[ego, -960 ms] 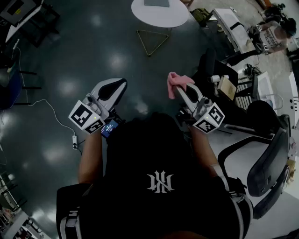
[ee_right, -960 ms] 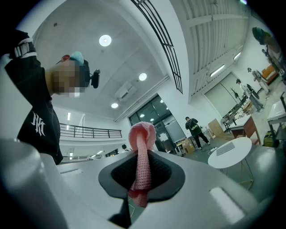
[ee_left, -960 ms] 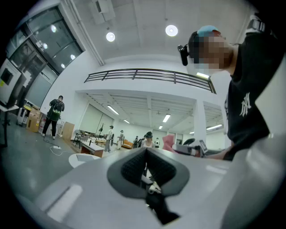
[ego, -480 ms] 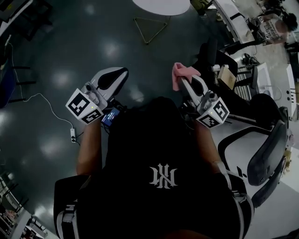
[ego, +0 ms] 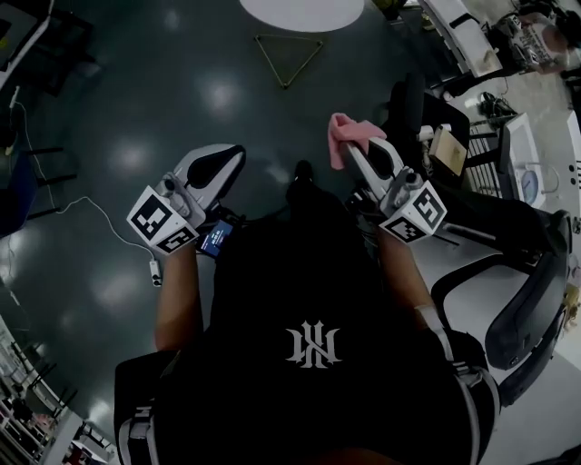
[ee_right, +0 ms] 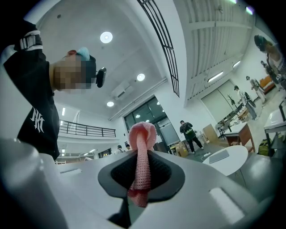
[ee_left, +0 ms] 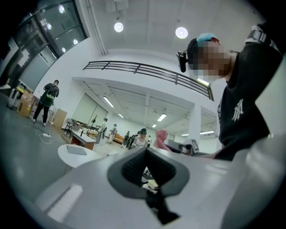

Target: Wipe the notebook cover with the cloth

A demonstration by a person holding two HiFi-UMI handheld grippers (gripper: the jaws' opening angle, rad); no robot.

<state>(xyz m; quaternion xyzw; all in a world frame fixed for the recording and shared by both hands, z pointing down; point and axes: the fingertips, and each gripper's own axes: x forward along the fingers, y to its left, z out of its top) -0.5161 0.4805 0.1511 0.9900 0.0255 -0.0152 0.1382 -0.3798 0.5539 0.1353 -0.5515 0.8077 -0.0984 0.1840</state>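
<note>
My right gripper (ego: 349,147) is held up in front of the person's chest, shut on a pink cloth (ego: 350,133). In the right gripper view the cloth (ee_right: 142,136) stands up in a fold from between the shut jaws of that gripper (ee_right: 141,154). At the left, my left gripper (ego: 227,156) is shut with nothing in it, its pads meeting in the left gripper view (ee_left: 146,154). A white round table (ee_left: 67,154) stands some way ahead with a flat grey thing (ee_left: 76,150) on it; I cannot tell whether it is the notebook.
Dark glossy floor lies below. A metal triangle frame (ego: 287,54) lies near the round table (ego: 300,11). Black office chairs (ego: 522,318) and cluttered desks (ego: 531,173) are at the right. A cable with a power strip (ego: 154,271) runs along the left. People stand far off (ee_left: 47,100).
The round table has slid toward the top edge of the head view. Both grippers have shifted slightly and stay shut. A shoe tip now shows between them.
</note>
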